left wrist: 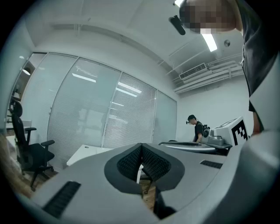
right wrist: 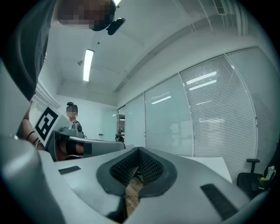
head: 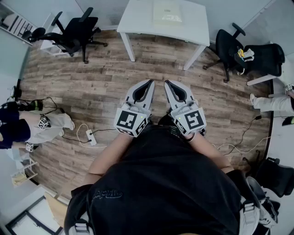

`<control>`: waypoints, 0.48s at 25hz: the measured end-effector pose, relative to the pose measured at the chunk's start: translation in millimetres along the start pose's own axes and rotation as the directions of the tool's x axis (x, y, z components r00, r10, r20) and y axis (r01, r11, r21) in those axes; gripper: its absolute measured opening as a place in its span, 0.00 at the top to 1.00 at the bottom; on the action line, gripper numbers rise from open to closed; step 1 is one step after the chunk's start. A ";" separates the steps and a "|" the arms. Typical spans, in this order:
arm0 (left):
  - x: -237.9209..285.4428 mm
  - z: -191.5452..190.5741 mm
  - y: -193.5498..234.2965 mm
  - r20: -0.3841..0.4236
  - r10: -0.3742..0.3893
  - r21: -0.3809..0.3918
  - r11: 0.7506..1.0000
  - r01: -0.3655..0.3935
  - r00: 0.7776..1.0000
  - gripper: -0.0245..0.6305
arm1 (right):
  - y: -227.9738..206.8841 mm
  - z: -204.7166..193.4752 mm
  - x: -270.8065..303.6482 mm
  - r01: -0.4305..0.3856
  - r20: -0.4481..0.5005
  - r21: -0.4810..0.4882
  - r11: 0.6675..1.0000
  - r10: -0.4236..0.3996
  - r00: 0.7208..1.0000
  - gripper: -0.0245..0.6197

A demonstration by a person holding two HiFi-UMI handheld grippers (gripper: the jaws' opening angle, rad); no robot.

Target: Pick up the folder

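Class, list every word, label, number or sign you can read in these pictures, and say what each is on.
No text reads clearly.
Print on the person's black shirt: too blurred to read.
Folder on the white table: faint marks, too small to read.
Left gripper and right gripper: square markers on their cubes, no words.

Black T-shirt (head: 161,183); pale grey left gripper (head: 150,82) and right gripper (head: 167,83), black ribbed fingers (left wrist: 153,164), 2 marker cubes (head: 132,122)

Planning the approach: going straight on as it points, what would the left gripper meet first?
Likely the white table, near its front edge; only wooden floor lies before it. Height is unclear.
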State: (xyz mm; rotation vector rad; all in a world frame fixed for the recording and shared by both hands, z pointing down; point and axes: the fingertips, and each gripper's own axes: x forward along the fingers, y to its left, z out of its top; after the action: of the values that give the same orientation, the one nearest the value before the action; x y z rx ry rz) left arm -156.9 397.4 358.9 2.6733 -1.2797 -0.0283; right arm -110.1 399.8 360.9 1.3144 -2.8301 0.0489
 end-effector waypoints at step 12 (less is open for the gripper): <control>69.8 -8.0 -1.1 -0.007 0.012 -0.032 0.999 -0.012 1.000 0.94 | -70.7 -6.6 2.8 0.023 -0.001 0.031 0.999 -0.023 1.000 0.93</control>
State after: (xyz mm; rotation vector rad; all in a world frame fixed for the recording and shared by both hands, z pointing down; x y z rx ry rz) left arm -111.4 345.2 370.7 2.6364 -1.2822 -0.0374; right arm -57.8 352.4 369.0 1.3523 -2.8242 0.0933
